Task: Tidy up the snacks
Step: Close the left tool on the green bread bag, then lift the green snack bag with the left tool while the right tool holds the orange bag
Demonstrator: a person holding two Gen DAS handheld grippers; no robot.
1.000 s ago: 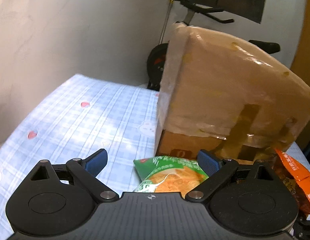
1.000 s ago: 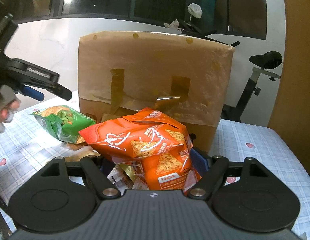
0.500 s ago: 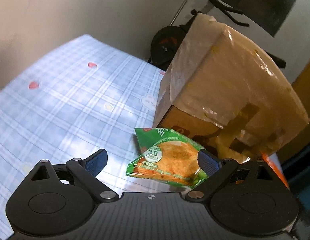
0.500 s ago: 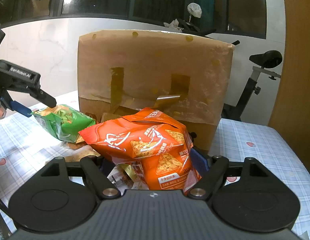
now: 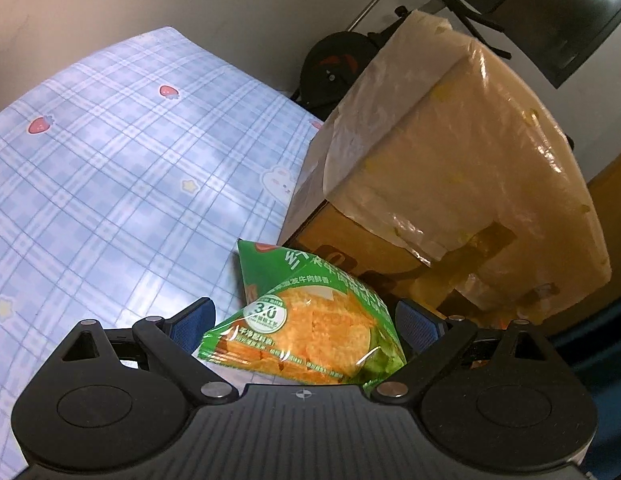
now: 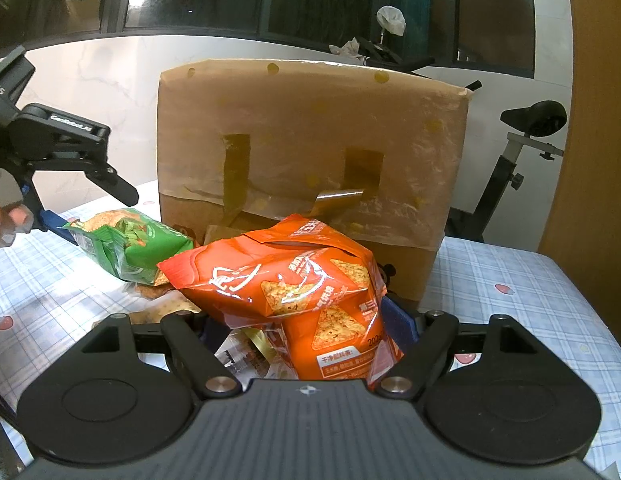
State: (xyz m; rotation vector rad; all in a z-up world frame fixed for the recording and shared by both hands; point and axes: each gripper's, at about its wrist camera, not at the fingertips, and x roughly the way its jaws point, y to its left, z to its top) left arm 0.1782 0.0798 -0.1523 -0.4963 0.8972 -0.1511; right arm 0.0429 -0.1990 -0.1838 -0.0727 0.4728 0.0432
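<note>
Your left claw [image 5: 302, 316] stands released around the green bag [image 5: 306, 336] on the table [image 5: 110, 184] near the box [image 5: 450, 184], your right claw [image 6: 306, 328] grasping the orange bag [image 6: 294, 276]; clench off-centre and slick film likely slips.

Cardboard box [image 6: 310, 152] beyond; tablecloth [image 5: 110, 152] left.

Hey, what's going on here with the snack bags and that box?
A person is sorting snacks on a table with a checked cloth, a handheld gripper in each hand. The left gripper is open around a green snack bag lying beside a big cardboard box; its pads do not appear to press on it yet. The right gripper straddles an orange chip bag in front of the box; whether it grips the bag is unclear.
</note>
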